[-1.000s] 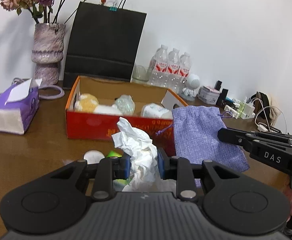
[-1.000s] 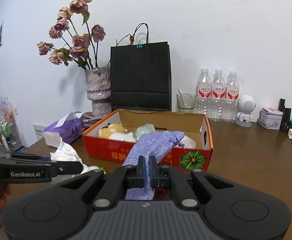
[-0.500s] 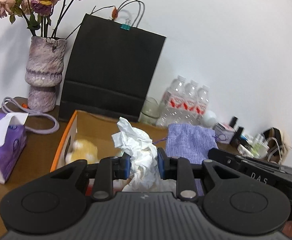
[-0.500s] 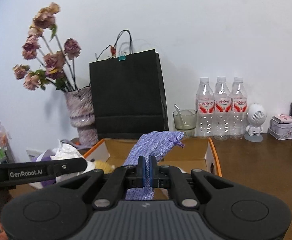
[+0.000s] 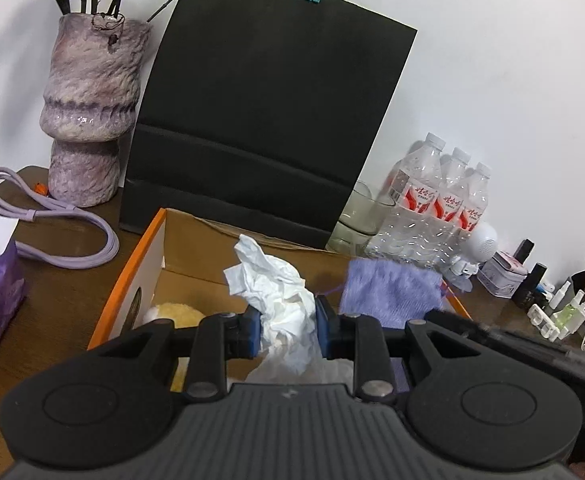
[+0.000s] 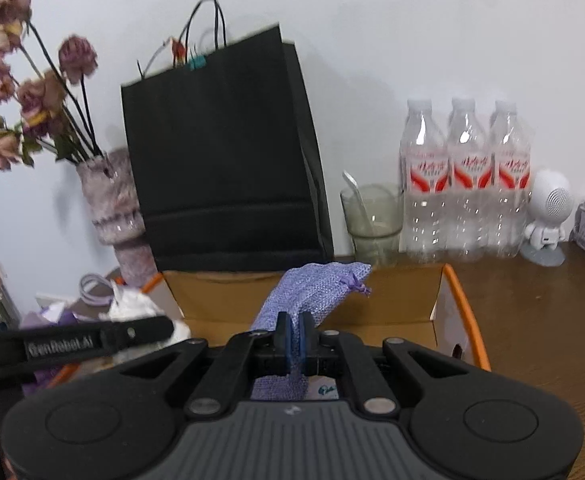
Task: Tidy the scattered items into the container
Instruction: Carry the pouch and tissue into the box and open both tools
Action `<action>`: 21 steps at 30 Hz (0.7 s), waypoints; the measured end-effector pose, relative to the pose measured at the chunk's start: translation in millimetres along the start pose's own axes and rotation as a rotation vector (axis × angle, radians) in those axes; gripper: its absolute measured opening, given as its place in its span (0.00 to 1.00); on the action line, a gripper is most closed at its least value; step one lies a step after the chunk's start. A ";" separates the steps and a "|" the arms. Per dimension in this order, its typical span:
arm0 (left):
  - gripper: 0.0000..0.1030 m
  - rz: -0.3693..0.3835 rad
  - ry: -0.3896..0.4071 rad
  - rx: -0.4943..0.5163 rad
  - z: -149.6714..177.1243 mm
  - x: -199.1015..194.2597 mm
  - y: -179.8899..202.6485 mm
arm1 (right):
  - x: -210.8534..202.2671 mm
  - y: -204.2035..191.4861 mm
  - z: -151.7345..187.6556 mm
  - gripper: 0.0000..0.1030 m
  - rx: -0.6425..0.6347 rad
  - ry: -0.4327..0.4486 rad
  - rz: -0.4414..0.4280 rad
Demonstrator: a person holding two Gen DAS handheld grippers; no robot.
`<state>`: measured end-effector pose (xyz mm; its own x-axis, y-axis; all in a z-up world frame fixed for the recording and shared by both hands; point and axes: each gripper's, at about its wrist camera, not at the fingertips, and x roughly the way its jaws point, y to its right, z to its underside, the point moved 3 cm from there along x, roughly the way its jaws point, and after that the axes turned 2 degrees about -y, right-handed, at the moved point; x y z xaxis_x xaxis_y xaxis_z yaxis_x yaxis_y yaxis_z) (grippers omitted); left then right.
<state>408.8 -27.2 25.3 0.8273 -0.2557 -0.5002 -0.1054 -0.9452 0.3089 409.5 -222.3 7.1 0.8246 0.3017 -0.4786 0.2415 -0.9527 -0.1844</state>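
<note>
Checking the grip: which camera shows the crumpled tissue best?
The left wrist view: the crumpled tissue fills the left claw, pinched between both pads. The right wrist view shows only a white scrap behind that claw.

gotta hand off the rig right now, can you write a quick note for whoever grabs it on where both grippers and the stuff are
Left gripper: shut on the crumpled white tissue, held above the orange cardboard box.
Right gripper: shut on the purple cloth pouch, also over the box.
Done: a yellow plush item lies inside the box; other contents are hidden behind the grippers.
Left: lower and release the tissue and pouch into the box, then check the table for anything out of view from here.
</note>
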 end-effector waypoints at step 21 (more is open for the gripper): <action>1.00 -0.115 -0.024 0.075 3.3 -4.7 7.9 | 5.0 3.3 4.7 1.00 -0.066 -0.124 0.126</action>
<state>402.3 -34.2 27.5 0.8227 -0.1492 -0.5486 -0.0527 -0.9808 0.1877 412.0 -223.7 0.0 0.7818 0.1783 -0.5975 0.1768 -0.9823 -0.0618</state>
